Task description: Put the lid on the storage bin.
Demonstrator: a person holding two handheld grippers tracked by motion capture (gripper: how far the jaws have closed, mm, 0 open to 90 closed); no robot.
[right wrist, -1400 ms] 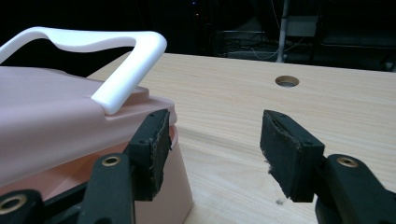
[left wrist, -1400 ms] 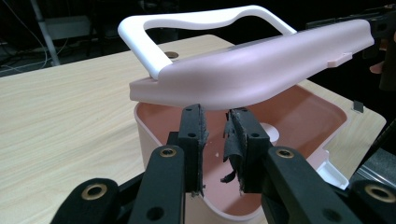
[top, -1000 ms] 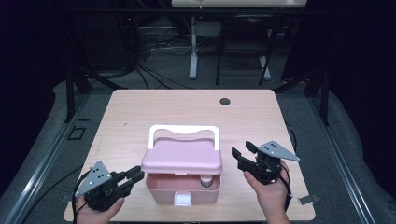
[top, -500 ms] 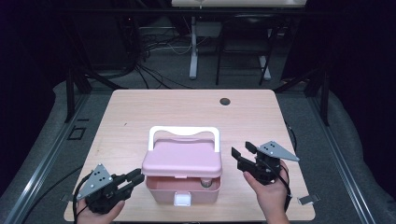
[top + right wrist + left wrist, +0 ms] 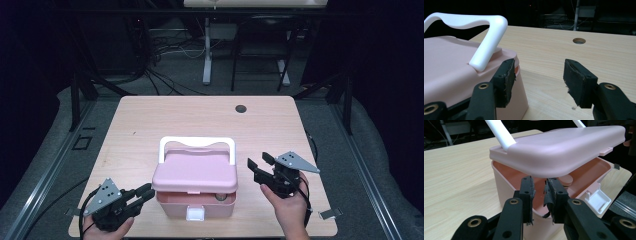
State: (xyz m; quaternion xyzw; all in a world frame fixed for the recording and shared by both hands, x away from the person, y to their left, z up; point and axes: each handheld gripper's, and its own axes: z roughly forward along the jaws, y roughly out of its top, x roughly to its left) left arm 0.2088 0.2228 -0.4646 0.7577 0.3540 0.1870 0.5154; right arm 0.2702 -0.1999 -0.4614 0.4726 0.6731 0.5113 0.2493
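High view: pink box (image 5: pixel 196 192) sits at the table's (image 5: pixel 150 120) near edge, lid (image 5: pixel 195 170) raised at front. Left gripper (image 5: pixel 145 192) tips at the box's left side under the lid; right gripper (image 5: pixel 256 167) wide apart, just beside the box's right.

Left gripper view: left gripper (image 5: pixel 539 192) jaws narrowly parted, nothing clamped, tips at the lid's (image 5: pixel 559 147) underside, over the box (image 5: pixel 501 180) rim.

Right gripper view: right gripper (image 5: pixel 539 75) gaping, empty; white handle (image 5: pixel 486 37) beside its left jaw.

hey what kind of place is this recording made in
Probably a lab or recording studio, not a home: a bare wooden table with a cable hole, dark curtains around it, loose cables on the grey floor, and metal stand legs behind.
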